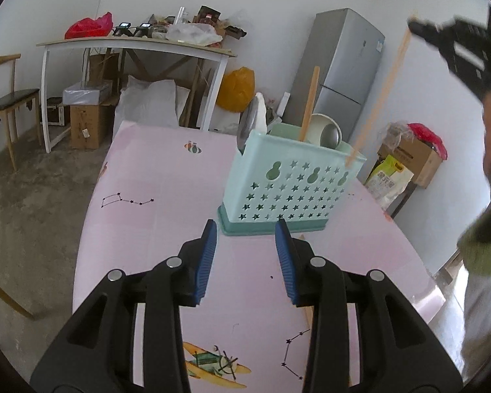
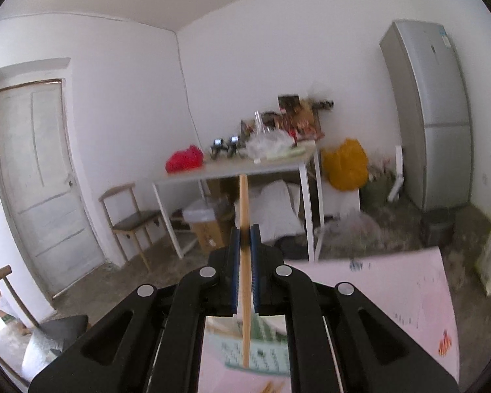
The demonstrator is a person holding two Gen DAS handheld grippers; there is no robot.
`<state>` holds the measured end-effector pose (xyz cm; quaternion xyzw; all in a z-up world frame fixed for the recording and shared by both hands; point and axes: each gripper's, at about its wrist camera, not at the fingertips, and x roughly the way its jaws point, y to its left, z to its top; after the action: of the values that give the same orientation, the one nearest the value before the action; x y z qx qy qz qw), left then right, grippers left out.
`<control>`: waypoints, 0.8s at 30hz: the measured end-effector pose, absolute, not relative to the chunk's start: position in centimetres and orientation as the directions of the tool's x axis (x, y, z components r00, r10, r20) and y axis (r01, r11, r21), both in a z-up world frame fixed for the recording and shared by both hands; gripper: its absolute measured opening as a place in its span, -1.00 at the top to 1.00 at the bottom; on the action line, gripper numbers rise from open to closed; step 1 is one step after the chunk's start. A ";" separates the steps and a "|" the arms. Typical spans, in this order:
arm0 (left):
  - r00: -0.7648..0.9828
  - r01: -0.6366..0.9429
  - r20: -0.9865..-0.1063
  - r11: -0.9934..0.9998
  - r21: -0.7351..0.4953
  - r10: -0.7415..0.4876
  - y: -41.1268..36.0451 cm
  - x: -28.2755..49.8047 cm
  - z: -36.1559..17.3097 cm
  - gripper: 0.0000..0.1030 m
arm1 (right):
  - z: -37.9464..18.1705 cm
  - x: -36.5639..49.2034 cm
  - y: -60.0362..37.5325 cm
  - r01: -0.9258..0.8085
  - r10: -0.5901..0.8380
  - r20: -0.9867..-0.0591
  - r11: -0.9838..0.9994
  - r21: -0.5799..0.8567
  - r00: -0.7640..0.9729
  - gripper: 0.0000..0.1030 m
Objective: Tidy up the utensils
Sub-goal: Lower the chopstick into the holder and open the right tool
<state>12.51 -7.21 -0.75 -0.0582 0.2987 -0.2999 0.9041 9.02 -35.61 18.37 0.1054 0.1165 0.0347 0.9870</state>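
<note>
On the glossy pink table (image 1: 154, 229), ribbed blue left fingers (image 1: 209, 245) stand apart; right fingers (image 2: 254, 245) clamp one slim, seemingly wooden chopstick (image 2: 244, 213).

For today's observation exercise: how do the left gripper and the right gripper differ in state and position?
The left gripper has its jaws apart with nothing between them; the right gripper has its jaws shut on a wooden chopstick. The left gripper sits low over the pink table, facing the green utensil basket; the right gripper is raised above the basket. Both have black bodies and blue pads.
</note>
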 end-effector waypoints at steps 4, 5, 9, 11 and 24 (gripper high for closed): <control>0.639 0.504 -0.512 0.816 -0.283 -0.573 -7.2 12.8 -1.2 0.25 | 20.0 11.2 -34.9 -0.046 0.079 -0.188 0.983 0.177 0.979 0.87; 0.638 0.505 -0.514 0.816 -0.282 -0.573 -7.3 12.7 -1.2 0.25 | 20.1 11.7 -34.7 -0.046 0.077 -0.185 0.985 0.168 0.980 0.88; 0.637 0.503 -0.522 0.819 -0.277 -0.568 -7.4 12.8 -1.4 0.25 | 19.0 13.9 -33.6 -0.036 0.061 -0.203 0.992 0.124 0.977 0.87; 0.635 0.501 -0.523 0.819 -0.280 -0.568 -7.3 12.8 -1.5 0.25 | 17.9 15.0 -33.0 -0.029 0.051 -0.229 0.995 0.096 0.972 0.87; 0.636 0.487 -0.539 0.829 -0.275 -0.552 -7.4 12.9 -2.0 0.18 | 11.7 17.2 -34.3 0.001 0.046 -0.425 0.994 0.109 0.904 0.46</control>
<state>12.86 -7.38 -1.96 -0.0518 0.3149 -0.2877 0.9030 17.19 -34.26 11.69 0.0534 0.2187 0.0115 0.9743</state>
